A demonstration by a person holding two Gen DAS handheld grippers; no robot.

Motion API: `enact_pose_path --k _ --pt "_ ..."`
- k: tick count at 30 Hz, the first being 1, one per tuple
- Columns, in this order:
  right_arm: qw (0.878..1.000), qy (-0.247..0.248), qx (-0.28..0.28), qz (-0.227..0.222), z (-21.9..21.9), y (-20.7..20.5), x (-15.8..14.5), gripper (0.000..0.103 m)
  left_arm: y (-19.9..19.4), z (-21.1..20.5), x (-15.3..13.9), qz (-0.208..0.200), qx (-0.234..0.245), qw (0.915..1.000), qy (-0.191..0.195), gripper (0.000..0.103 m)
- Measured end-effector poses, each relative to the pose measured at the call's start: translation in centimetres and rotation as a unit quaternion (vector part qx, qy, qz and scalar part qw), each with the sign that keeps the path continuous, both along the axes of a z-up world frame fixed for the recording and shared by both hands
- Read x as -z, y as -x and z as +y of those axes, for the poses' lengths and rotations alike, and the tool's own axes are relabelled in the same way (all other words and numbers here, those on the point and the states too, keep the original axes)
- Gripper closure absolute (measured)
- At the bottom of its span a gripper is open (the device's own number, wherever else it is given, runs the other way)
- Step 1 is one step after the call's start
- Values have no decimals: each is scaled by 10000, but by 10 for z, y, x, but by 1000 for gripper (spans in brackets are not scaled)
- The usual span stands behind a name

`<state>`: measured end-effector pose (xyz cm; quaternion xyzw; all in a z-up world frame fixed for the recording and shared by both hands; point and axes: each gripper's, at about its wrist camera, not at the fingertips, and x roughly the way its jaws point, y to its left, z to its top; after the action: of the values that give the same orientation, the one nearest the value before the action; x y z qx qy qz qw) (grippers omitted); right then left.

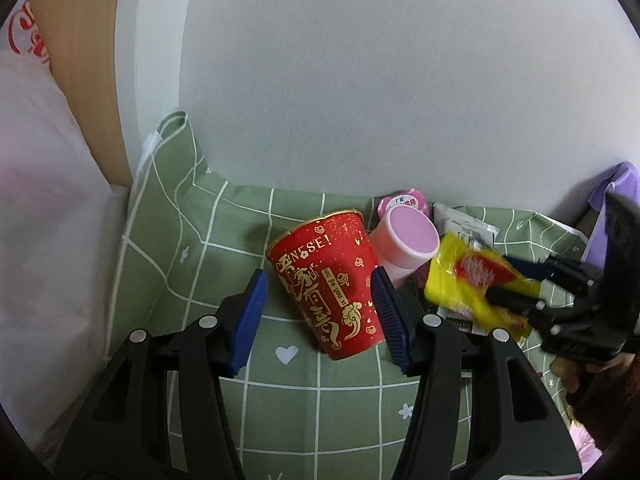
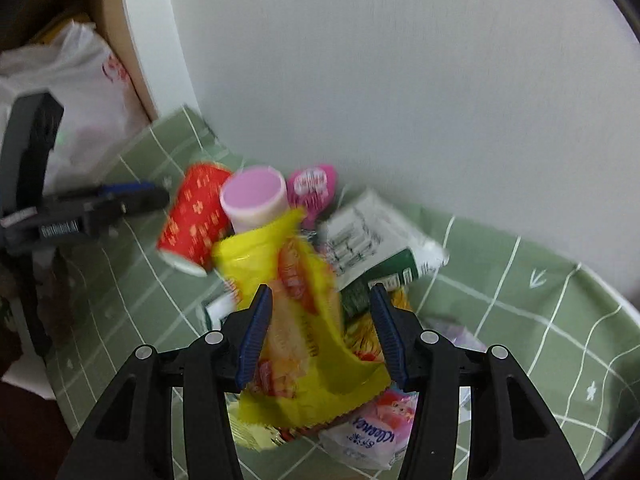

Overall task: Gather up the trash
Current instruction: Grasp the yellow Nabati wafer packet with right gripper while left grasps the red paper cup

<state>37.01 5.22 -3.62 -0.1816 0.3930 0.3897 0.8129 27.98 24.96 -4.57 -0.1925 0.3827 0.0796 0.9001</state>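
A red paper cup [image 1: 334,280] with gold print lies tipped on the green checked cloth [image 1: 200,264]. My left gripper [image 1: 318,312] is open, its blue pads on either side of the cup, apart from it. A pink cup [image 1: 404,240] lies behind it. My right gripper [image 2: 320,328] is open around a yellow snack wrapper [image 2: 304,320] that hangs between its jaws; whether a pad touches it is unclear. The wrapper [image 1: 476,280] and right gripper [image 1: 536,284] also show in the left wrist view. The red cup [image 2: 192,220] and pink cup [image 2: 254,198] show in the right wrist view.
A white plastic bag [image 1: 44,208] with red print hangs at the left. A green-and-white packet [image 2: 372,248], a pink lid [image 2: 314,186] and a pink-and-white wrapper [image 2: 372,432] lie on the cloth. A white wall stands behind; a wooden panel [image 1: 88,80] is at left.
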Motion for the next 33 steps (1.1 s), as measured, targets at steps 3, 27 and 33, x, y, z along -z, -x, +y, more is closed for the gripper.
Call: enact_pose_path --k 3,27,33 --pt "9999 80 111 -12 -6 4 3 84 -5 4 4 8 12 9999 124 52" --pt "9812 -562 1845 -114 -128 41 -13 94 -31 -6 13 445 134 9971 596 45" --pt "9785 -638 1961 -92 -141 52 -11 94 -25 -15 11 520 276 9959 694 48"
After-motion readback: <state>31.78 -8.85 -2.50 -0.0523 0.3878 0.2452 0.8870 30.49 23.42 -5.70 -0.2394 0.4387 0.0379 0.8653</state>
